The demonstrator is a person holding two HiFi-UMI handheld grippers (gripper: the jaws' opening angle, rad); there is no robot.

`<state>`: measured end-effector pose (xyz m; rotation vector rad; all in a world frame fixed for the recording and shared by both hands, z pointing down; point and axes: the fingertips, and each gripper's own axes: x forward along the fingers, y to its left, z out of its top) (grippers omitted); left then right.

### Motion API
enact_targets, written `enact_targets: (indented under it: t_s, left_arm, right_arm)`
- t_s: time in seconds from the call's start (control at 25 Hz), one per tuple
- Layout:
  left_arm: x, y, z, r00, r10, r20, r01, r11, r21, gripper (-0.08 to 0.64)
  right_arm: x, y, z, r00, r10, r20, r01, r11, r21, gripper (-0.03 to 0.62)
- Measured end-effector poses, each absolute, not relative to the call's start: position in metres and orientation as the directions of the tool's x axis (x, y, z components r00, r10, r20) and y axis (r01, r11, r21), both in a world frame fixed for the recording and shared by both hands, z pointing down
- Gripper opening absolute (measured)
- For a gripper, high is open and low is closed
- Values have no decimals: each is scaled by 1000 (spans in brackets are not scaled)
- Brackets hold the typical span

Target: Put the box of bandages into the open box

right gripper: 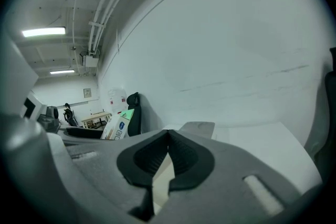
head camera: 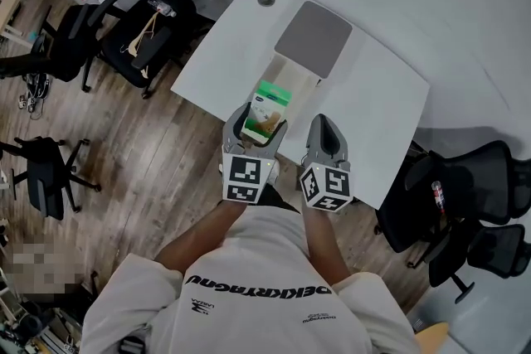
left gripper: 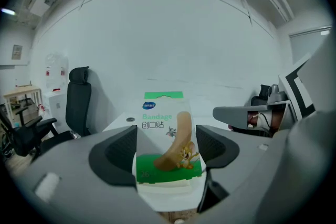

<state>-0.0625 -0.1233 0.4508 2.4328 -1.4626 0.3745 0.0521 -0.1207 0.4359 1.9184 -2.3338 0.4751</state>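
Transport step: box of bandages point(left gripper: 167, 131) held in left gripper point(left gripper: 166, 150) fingers, above table point(head camera: 383, 113), just short of open box point(head camera: 293, 75). Right gripper point(right gripper: 168, 158) fingers clenched together, empty. Next we must go forward over opening, lower, then release.

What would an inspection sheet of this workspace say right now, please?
Surface: white table, mostly bare.
Job's things: bandage box held short of the open box, lid flipped back.
Clutter: round grommet on the table.
Tongs: left tongs shut on the bandage box; right tongs shut, empty.
Cables: nothing seen on the table.
Surroundings: black office chairs, wooden floor.
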Motion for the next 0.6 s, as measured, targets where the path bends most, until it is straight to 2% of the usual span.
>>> enact_targets:
  t_s: [0.6]
  left_arm:
    - [-29, -162, 489, 479, -762, 436, -870, -479, 118, 360]
  right_arm:
    - [73, -154, 477, -212, -922, 324, -965, 144, -221, -2]
